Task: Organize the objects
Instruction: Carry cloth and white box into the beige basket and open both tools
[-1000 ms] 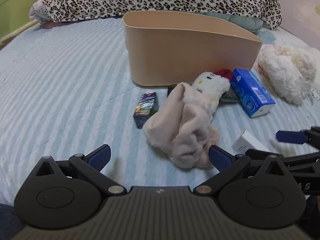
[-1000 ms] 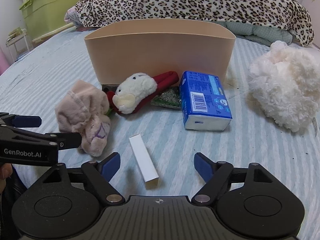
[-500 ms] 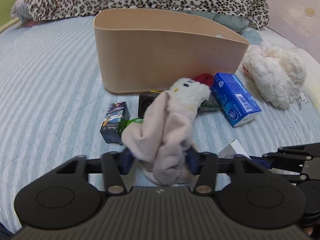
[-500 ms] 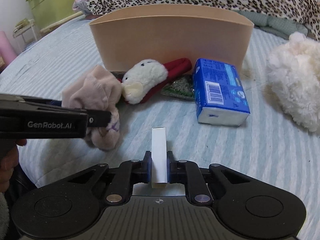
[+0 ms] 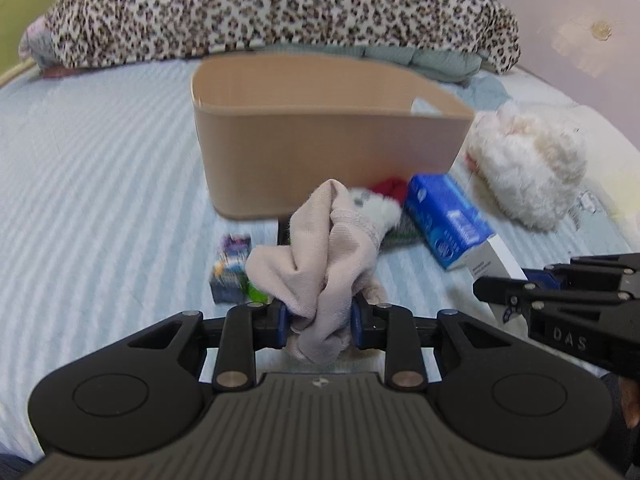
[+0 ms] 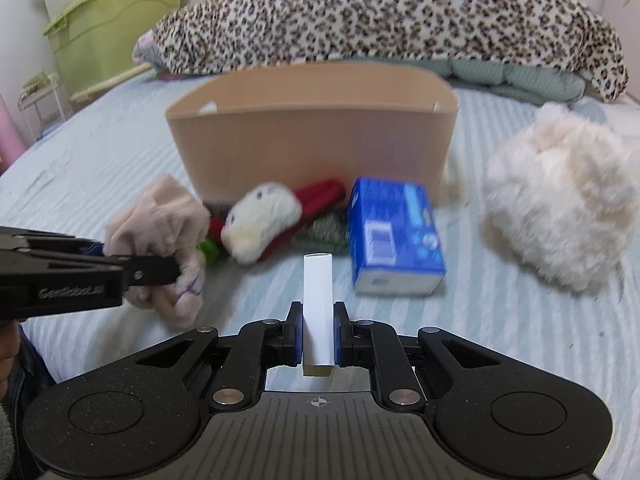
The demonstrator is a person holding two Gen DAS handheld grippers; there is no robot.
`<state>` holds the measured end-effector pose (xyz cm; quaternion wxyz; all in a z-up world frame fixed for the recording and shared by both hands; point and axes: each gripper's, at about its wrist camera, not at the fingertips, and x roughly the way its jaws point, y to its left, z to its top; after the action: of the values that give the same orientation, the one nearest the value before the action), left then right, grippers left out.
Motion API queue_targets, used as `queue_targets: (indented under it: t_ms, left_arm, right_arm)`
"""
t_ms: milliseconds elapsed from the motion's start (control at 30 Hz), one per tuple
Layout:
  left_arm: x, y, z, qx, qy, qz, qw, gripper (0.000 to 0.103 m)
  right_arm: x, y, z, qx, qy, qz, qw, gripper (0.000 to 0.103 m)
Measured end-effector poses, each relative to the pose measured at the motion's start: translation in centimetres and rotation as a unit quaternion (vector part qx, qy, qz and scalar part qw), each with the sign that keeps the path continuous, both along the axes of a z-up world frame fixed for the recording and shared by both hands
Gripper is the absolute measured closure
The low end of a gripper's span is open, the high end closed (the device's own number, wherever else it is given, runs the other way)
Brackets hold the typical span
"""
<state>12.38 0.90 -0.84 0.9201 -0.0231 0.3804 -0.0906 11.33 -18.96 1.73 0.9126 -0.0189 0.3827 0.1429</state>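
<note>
My left gripper [image 5: 319,322] is shut on a crumpled beige cloth [image 5: 324,264] and holds it above the bed; the cloth also shows in the right wrist view [image 6: 160,216]. My right gripper [image 6: 317,334] is shut on a slim white box [image 6: 318,300], lifted off the bed; the box also shows in the left wrist view [image 5: 498,258]. A tan oval bin [image 5: 320,140] stands ahead in both views [image 6: 312,136]. In front of it lie a white-and-red plush toy [image 6: 264,228], a blue tissue pack [image 6: 394,236] and a small dark box [image 5: 230,272].
A fluffy white plush [image 6: 560,204] lies at the right. A leopard-print duvet [image 6: 380,20] is piled behind the bin. A green storage box [image 6: 108,36] stands beyond the bed's left edge. The striped bedsheet [image 5: 100,184] stretches left.
Both grippers closed from open: the left on the beige cloth, the right on the white box. Both objects have since risen off the bed, and the bin's inside now shows.
</note>
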Motion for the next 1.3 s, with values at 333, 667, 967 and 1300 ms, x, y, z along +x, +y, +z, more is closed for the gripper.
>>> queue_targets:
  t_ms: [333,667,967,1300]
  left_arm:
    - [2.0,0.8,5.7,0.009,-0.073,0.017,0.9971,0.072]
    - [11.5,-0.2,7.5,0.049,-0.095,0.052,0.9928,0.072]
    - [18.0,-0.7,2.8,0.073,-0.012,0.071,0.9947,0.072]
    - [18.2,-0.9,1.1,0.088,0.012,0.073,0.9933,0.061]
  right_arm:
    - [3.6,-1.1,4.9,0.023,-0.088,-0.021,0.996,0.089]
    - [11.2,-0.7,6.8,0.042,-0.124,-0.034,0.991,0.089]
    - [17.7,1.8,3.8,-0.004,-0.099,-0.042,0.994,0.089]
    - [18.3,2.3,0.8,-0.027,-0.065,-0.051,0.996,0.065]
